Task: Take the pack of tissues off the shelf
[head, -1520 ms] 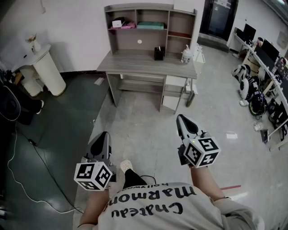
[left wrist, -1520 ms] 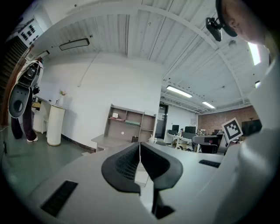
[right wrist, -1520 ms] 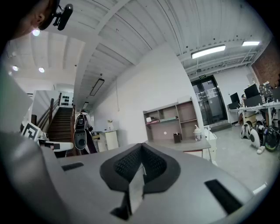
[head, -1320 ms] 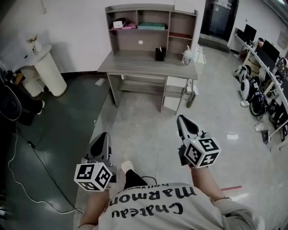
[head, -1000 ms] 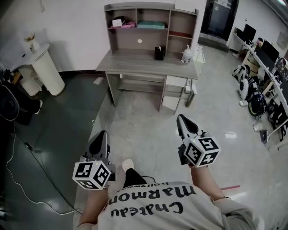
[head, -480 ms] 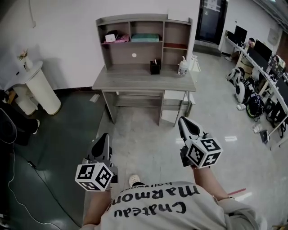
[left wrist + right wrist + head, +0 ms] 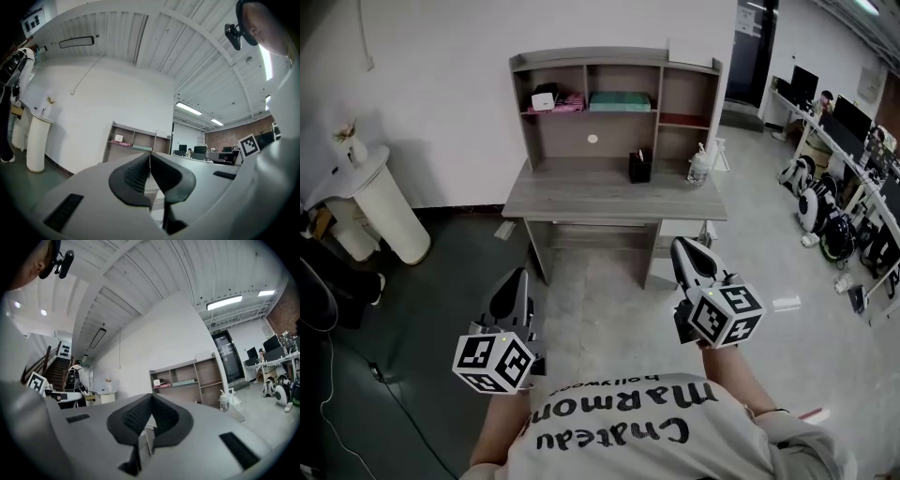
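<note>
A grey desk (image 7: 614,197) with a shelf unit (image 7: 614,89) stands against the white wall ahead. In the shelf's middle compartment lies a flat greenish pack (image 7: 620,100); a white box and pink items (image 7: 551,101) fill the left compartment. My left gripper (image 7: 514,281) is shut and empty, held low at the left, well short of the desk. My right gripper (image 7: 684,251) is likewise shut and empty, at the right. In the left gripper view the jaws of my left gripper (image 7: 149,156) touch, with the shelf (image 7: 133,140) far beyond. The right gripper view shows my right gripper (image 7: 151,398) closed and the pack (image 7: 183,382) distant.
On the desk stand a black pen holder (image 7: 638,167) and a clear bottle (image 7: 699,169). A white pedestal (image 7: 380,202) with a small vase stands at the left. Equipment (image 7: 820,202) lines the right side. A person (image 7: 77,378) stands far off by stairs.
The desk and shelf have drawn nearer and shifted in the head view as the person steps forward. Both grippers stay shut and hold their places in front of the body.
</note>
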Demonstrator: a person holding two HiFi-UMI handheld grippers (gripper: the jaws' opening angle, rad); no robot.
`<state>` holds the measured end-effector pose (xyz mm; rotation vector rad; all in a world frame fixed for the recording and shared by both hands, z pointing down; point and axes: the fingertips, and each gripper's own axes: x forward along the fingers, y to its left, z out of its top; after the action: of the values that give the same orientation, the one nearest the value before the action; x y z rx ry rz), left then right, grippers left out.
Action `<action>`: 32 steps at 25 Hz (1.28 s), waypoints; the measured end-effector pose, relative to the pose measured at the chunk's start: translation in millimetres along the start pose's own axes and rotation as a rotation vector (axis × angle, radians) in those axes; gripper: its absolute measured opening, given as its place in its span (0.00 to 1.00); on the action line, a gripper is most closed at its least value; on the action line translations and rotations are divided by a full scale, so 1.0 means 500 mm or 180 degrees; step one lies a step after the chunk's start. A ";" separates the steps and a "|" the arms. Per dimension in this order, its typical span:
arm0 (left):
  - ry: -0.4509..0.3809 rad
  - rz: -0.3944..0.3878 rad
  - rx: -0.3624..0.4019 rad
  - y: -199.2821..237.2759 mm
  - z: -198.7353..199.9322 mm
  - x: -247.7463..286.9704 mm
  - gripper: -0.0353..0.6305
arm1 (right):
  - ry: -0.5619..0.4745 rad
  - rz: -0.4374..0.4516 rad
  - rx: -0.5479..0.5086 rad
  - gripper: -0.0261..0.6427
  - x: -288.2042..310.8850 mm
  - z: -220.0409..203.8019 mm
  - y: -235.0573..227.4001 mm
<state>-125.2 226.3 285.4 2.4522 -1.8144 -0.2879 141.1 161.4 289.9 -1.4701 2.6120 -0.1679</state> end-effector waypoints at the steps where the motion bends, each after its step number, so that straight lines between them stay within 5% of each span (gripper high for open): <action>1: -0.0013 -0.0009 0.0005 0.017 0.007 0.012 0.08 | -0.0011 -0.0007 0.0022 0.05 0.022 0.000 0.002; 19: -0.0024 0.0043 -0.0045 0.275 0.018 0.122 0.08 | -0.0007 0.0131 0.0257 0.05 0.311 -0.061 0.078; 32: 0.0319 0.0249 -0.0421 0.356 -0.094 0.098 0.08 | 0.0484 0.0289 0.0275 0.05 0.399 -0.154 0.121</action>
<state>-269.3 124.6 357.2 2.2598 -1.7846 -0.2653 -25.6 24.2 342.3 -1.3576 2.7450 -0.3921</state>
